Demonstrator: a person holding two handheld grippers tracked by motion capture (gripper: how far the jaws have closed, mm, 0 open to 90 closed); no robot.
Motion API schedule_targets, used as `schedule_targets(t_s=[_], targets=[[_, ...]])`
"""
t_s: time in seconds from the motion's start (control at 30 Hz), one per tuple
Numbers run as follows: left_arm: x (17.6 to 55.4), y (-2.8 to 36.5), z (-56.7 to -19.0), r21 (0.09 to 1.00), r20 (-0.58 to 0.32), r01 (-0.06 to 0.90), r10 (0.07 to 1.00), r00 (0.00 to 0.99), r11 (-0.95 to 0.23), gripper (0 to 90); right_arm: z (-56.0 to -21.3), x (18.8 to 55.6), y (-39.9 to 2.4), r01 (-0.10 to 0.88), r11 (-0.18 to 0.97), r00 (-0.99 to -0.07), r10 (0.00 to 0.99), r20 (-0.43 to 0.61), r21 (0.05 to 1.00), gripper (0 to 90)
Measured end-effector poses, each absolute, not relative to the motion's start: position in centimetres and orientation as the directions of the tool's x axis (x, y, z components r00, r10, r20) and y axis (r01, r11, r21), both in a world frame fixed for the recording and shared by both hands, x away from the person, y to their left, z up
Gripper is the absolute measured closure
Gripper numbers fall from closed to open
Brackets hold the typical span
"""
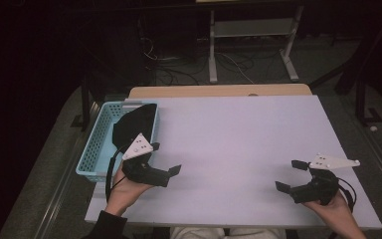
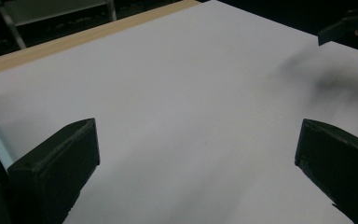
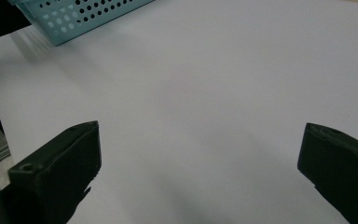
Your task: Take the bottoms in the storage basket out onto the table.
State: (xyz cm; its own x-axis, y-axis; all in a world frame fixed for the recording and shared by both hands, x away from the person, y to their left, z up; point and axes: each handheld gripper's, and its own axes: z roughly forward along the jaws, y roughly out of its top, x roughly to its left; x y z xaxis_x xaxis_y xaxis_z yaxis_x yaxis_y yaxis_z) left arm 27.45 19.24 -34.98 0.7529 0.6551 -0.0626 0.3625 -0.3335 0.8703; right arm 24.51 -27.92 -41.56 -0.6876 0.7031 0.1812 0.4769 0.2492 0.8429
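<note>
Black cloth (image 1: 134, 124) lies in the pale blue basket (image 1: 95, 144) at the worktop's (image 1: 238, 129) nine-o'clock edge in the high view, its long axis running with the basket from six toward twelve. The left tool (image 1: 168, 158) hovers just beside the basket's near end, jaws wide and empty, aimed toward three o'clock, so the cloth lies at about eleven o'clock of it. The right tool (image 1: 291, 174) hangs well apart at the four-o'clock corner, also wide and empty, aimed toward nine; the left hand (image 1: 125, 186) is clearly the nearer for a reach into the basket.

Left tool view: wide jaws over bare white worktop, the other tool's dark tips at two o'clock.

Right tool view: jaws wide over the worktop, with the basket's perforated wall (image 3: 81, 14) at eleven o'clock; its contents are hidden here.
</note>
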Motion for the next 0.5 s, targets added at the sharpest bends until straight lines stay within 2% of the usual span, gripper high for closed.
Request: schedule_targets(t_s=[0.5], targets=[[28.8, 19.3, -32.8, 0.867, -0.05, 0.359, 0.657, 0.752, -0.345, 0.0, -41.6, 24.5, -27.8, 0.478, 0.257, -0.693, 0.697, 0.181, 0.84, 0.0]])
